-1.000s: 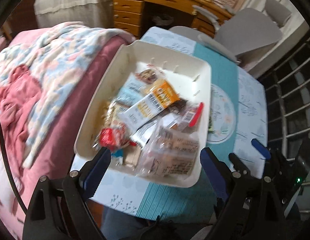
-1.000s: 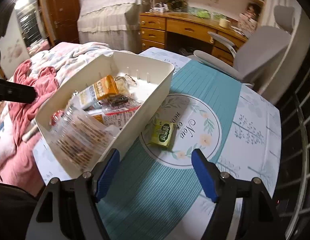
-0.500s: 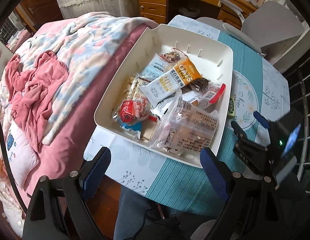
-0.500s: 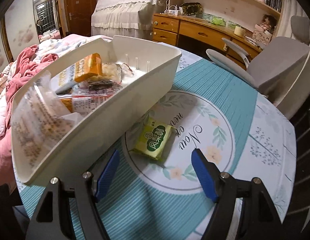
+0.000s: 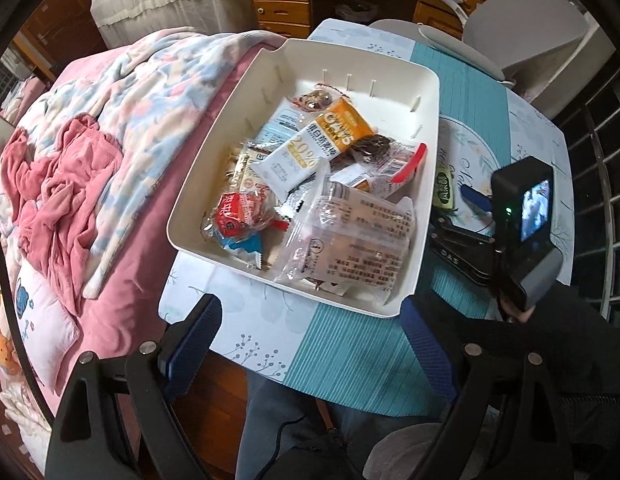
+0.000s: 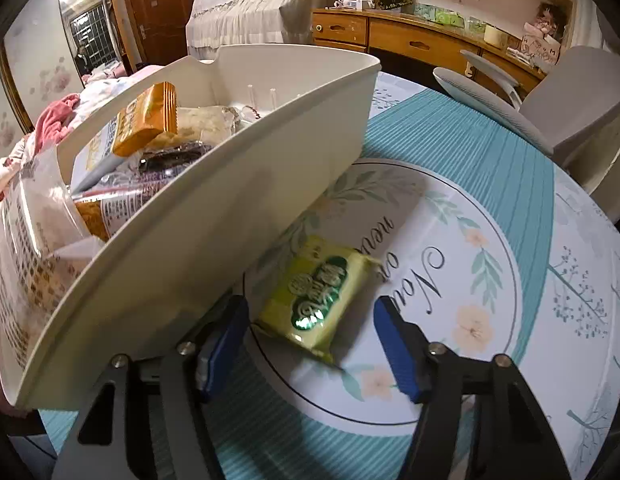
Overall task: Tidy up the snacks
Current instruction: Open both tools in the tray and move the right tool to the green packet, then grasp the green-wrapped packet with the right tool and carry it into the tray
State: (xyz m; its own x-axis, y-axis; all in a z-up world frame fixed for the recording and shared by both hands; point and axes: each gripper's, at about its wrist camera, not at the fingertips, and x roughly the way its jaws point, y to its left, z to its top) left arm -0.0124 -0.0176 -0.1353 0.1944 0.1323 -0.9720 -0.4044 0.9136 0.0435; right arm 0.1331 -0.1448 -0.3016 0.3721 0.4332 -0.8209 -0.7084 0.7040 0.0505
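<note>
A white bin [image 5: 426, 128] on the table holds several snack packets, among them an orange and white bar [image 5: 314, 144], a red packet [image 5: 237, 216] and a clear bag [image 5: 350, 236]. A green snack packet [image 6: 318, 292] lies on the tablecloth just right of the bin; it also shows in the left wrist view [image 5: 444, 190]. My right gripper [image 6: 310, 344] is open, low over the table, with the green packet between its fingers. My left gripper [image 5: 310, 336] is open and empty, held above the near table edge, short of the bin.
The round table has a teal and white floral cloth [image 6: 490, 168]. A bed with pink and floral blankets [image 5: 89, 152] lies left of the table. A grey chair [image 6: 550, 108] and a wooden desk [image 6: 410, 40] stand beyond. The bin wall [image 6: 189, 248] is close beside my right gripper's left finger.
My right gripper has dropped low and moved forward until the green packet lies between its open fingers. My left gripper has pulled back and up from the bin.
</note>
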